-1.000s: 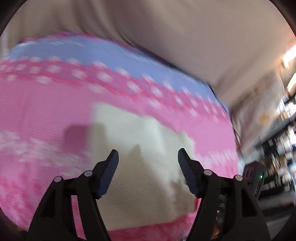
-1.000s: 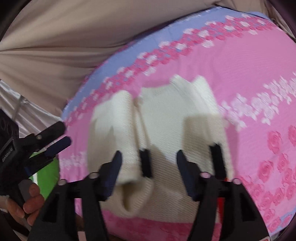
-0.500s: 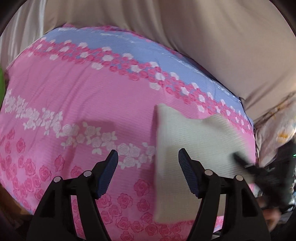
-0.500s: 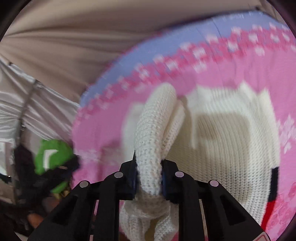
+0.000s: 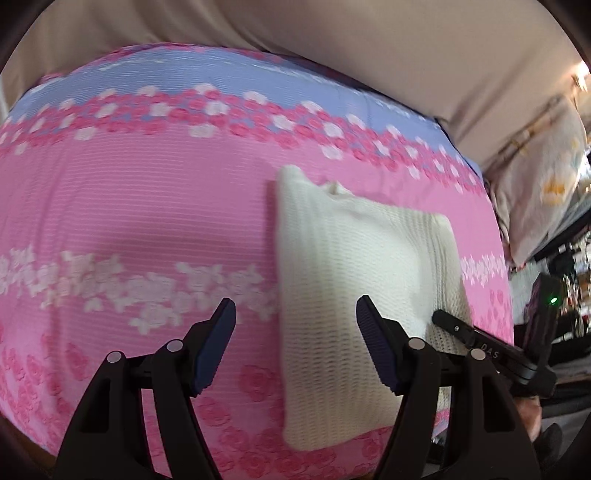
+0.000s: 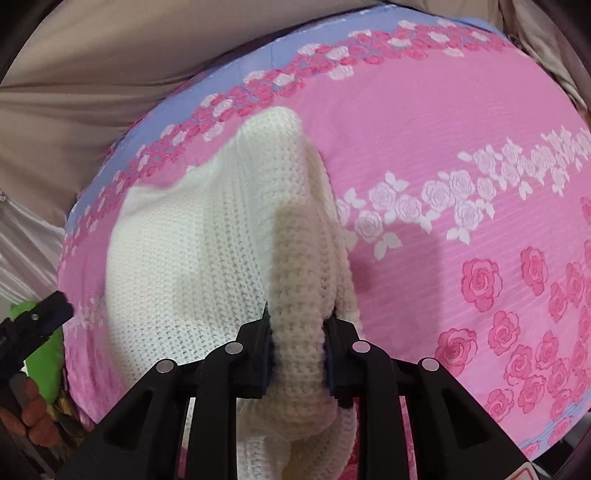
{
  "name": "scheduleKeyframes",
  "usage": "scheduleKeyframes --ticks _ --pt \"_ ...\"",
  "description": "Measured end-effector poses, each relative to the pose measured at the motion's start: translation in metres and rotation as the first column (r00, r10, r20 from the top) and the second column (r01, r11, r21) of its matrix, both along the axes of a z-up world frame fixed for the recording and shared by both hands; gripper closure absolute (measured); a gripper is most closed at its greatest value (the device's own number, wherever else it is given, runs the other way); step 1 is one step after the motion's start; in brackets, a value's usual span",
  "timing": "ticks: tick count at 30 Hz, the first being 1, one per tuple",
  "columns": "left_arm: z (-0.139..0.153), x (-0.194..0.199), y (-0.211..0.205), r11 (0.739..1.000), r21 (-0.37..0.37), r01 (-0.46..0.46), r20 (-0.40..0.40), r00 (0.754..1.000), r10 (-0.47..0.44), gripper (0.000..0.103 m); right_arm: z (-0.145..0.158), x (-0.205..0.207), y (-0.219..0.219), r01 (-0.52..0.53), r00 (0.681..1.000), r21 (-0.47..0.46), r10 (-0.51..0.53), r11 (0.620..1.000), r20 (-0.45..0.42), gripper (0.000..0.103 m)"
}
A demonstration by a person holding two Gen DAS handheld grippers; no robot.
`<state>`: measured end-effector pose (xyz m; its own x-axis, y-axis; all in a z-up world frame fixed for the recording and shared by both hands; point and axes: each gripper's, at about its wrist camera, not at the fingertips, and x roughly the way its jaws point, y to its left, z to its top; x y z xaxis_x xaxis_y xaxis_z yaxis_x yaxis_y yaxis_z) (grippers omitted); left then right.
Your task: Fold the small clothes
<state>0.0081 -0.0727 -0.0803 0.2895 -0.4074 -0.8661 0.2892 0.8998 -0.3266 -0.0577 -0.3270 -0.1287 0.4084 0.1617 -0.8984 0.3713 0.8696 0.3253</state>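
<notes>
A small cream knitted garment (image 5: 343, 266) lies on the pink rose-print bedspread (image 5: 129, 206), right of centre in the left wrist view. My left gripper (image 5: 295, 347) is open and empty, held above the garment's left edge. My right gripper (image 6: 297, 354) is shut on a thick fold of the same cream knit (image 6: 207, 251) and lifts it over the rest of the garment. The right gripper also shows in the left wrist view (image 5: 480, 343) at the garment's right edge. The left gripper's tip shows at the left edge of the right wrist view (image 6: 40, 317).
The bedspread (image 6: 461, 122) has a blue floral band along its far edge. A beige sheet (image 5: 332, 33) rises behind it. A patterned pillow (image 5: 543, 177) and cluttered shelves lie to the right. A green object (image 6: 40, 354) sits by the bed's left edge.
My right gripper closed on the knit's edge and has carried the fold up and across the garment. My left gripper let go, swung left, then came back toward the garment.
</notes>
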Motion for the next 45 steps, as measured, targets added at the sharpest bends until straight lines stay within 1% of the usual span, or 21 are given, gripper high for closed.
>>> scheduleKeyframes --ticks 2,6,9,11,12,14,15,18,20,22,24,26,27,28,30,32,36,38,40,43,45 --pt "-0.005 -0.001 -0.014 0.999 0.031 0.033 0.01 0.999 -0.033 0.038 0.008 -0.011 -0.01 0.014 1.0 -0.007 -0.014 1.0 0.018 0.073" --pt "-0.026 0.001 -0.029 0.991 0.125 0.058 0.005 0.998 -0.059 0.038 0.053 -0.028 0.003 0.015 0.994 -0.07 -0.007 0.997 0.11 0.072" --pt "-0.033 0.004 -0.023 0.994 0.101 0.038 -0.03 0.999 -0.035 0.038 0.068 -0.018 0.027 -0.08 0.987 -0.08 0.09 0.994 0.136 0.072" --pt "-0.027 0.005 -0.015 0.997 0.08 0.01 -0.018 1.0 -0.008 0.038 0.059 -0.011 0.045 -0.156 0.98 -0.085 0.165 0.984 0.11 0.08" --pt "-0.025 0.005 -0.011 0.997 0.075 0.0 -0.008 1.0 0.001 0.038 0.042 -0.007 0.054 -0.191 0.978 -0.101 0.198 0.976 0.066 0.082" --pt "-0.02 0.007 0.0 0.997 0.075 -0.021 0.007 1.0 0.02 0.038 -0.01 0.003 0.055 -0.217 0.975 -0.134 0.207 0.967 -0.082 0.101" --pt "-0.018 0.009 0.005 0.997 0.077 -0.031 0.008 0.999 0.031 0.038 -0.019 0.002 0.053 -0.205 0.977 -0.118 0.194 0.972 -0.091 0.102" --pt "-0.013 0.009 0.026 0.993 0.09 -0.071 0.022 0.997 0.069 0.038 0.022 0.006 0.051 -0.161 0.987 -0.075 0.16 0.984 -0.018 0.101" --pt "-0.013 0.008 0.039 0.99 0.1 -0.097 0.027 0.995 0.095 0.038 0.053 0.016 0.066 -0.215 0.974 -0.056 0.219 0.975 0.061 0.101" --pt "-0.015 0.008 0.049 0.987 0.107 -0.118 0.018 0.993 0.117 0.038 0.062 0.032 0.086 -0.276 0.957 -0.043 0.279 0.96 0.084 0.101" --pt "-0.015 0.008 0.058 0.985 0.112 -0.134 0.015 0.991 0.133 0.038 0.049 0.053 0.111 -0.345 0.936 -0.022 0.346 0.938 0.064 0.101" --pt "-0.013 0.007 0.064 0.983 0.117 -0.14 0.027 0.99 0.138 0.038 0.003 0.077 0.139 -0.417 0.908 -0.033 0.414 0.908 -0.062 0.102" --pt "-0.012 0.007 0.066 0.983 0.12 -0.141 0.032 0.99 0.138 0.038 -0.007 0.081 0.143 -0.425 0.904 -0.024 0.424 0.905 -0.056 0.103" --pt "-0.011 0.007 0.068 0.982 0.125 -0.139 0.036 0.99 0.136 0.038 -0.007 0.085 0.142 -0.413 0.91 0.022 0.414 0.91 -0.012 0.103" --pt "-0.01 0.006 0.07 0.983 0.125 -0.136 0.04 0.99 0.132 0.038 0.01 0.088 0.132 -0.35 0.935 0.094 0.354 0.932 -0.022 0.103" --pt "-0.006 0.005 0.07 0.985 0.113 -0.127 0.044 0.991 0.123 0.038 0.036 0.079 0.121 -0.324 0.946 0.055 0.323 0.944 0.032 0.103" --pt "0.004 0.003 0.053 0.995 0.076 -0.069 0.059 0.996 0.064 0.038 0.078 0.035 0.056 -0.136 0.985 -0.066 0.142 0.989 0.096 0.097" --pt "0.009 0.001 0.035 0.997 0.071 -0.022 0.08 0.997 0.016 0.038 0.069 0.028 0.023 -0.089 0.993 -0.091 0.096 0.992 0.066 0.093" --pt "0.008 0.0 0.01 0.996 0.076 0.038 0.086 0.995 -0.044 0.037 0.057 0.027 0.004 -0.051 0.997 -0.077 0.054 0.996 0.046 0.096" --pt "-0.002 -0.003 -0.023 0.99 0.097 0.103 0.077 0.991 -0.111 0.038 0.013 0.042 0.002 -0.108 0.993 -0.139 0.101 0.984 -0.055 0.103" --pt "-0.011 -0.004 -0.038 0.984 0.123 0.126 0.065 0.989 -0.135 0.038 0.002 0.045 -0.003 -0.122 0.992 -0.156 0.117 0.98 -0.045 0.103"
